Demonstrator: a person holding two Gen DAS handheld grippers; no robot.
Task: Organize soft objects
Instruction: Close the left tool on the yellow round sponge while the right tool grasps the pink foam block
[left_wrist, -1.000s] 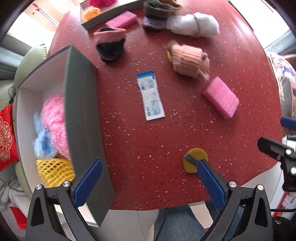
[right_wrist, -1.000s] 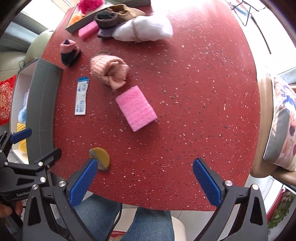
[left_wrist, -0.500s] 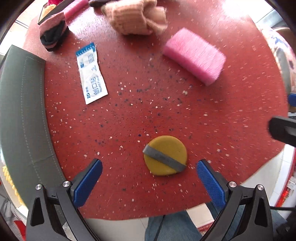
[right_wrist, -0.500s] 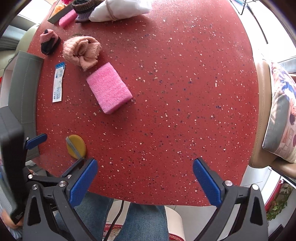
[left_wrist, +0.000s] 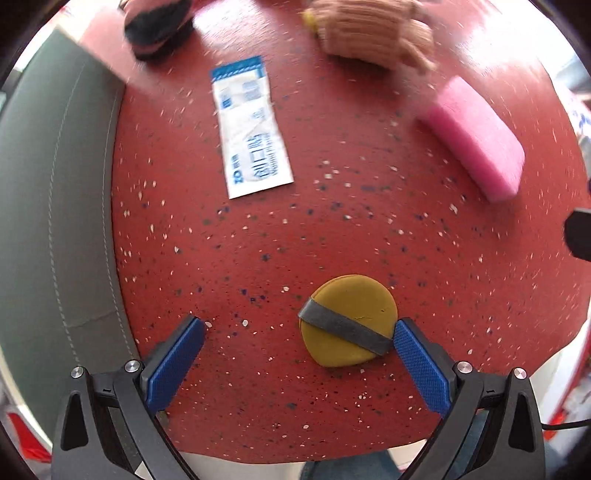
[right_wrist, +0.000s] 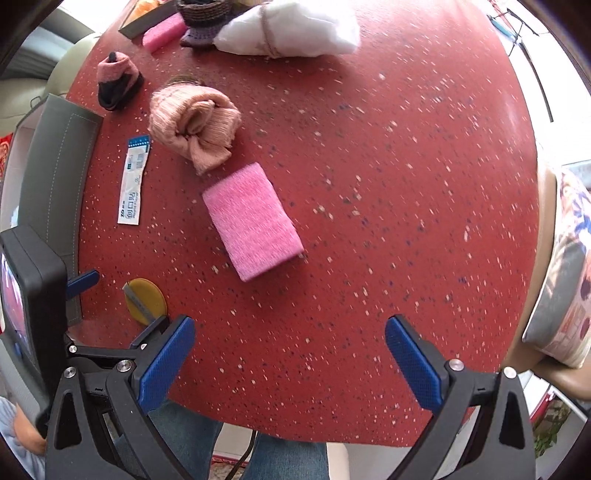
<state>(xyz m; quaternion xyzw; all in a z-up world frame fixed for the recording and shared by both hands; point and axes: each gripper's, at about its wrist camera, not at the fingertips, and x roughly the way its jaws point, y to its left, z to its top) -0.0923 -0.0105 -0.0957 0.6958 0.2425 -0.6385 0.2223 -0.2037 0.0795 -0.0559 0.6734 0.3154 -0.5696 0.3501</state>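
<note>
Yellow sponge (left_wrist: 349, 320) lying flat between wide-open left gripper (left_wrist: 299, 363) fingers, grey band (left_wrist: 343, 326) running diagonally, touching right finger; right gripper (right_wrist: 290, 360) open, empty.

On the red table (right_wrist: 406, 184) — two pink sponges (right_wrist: 253, 221), one yellow puff (right_wrist: 144, 301), one white sachet (right_wrist: 133, 186), one white bundle (right_wrist: 291, 31) — and three knitted rolls (right_wrist: 195, 125).
</note>
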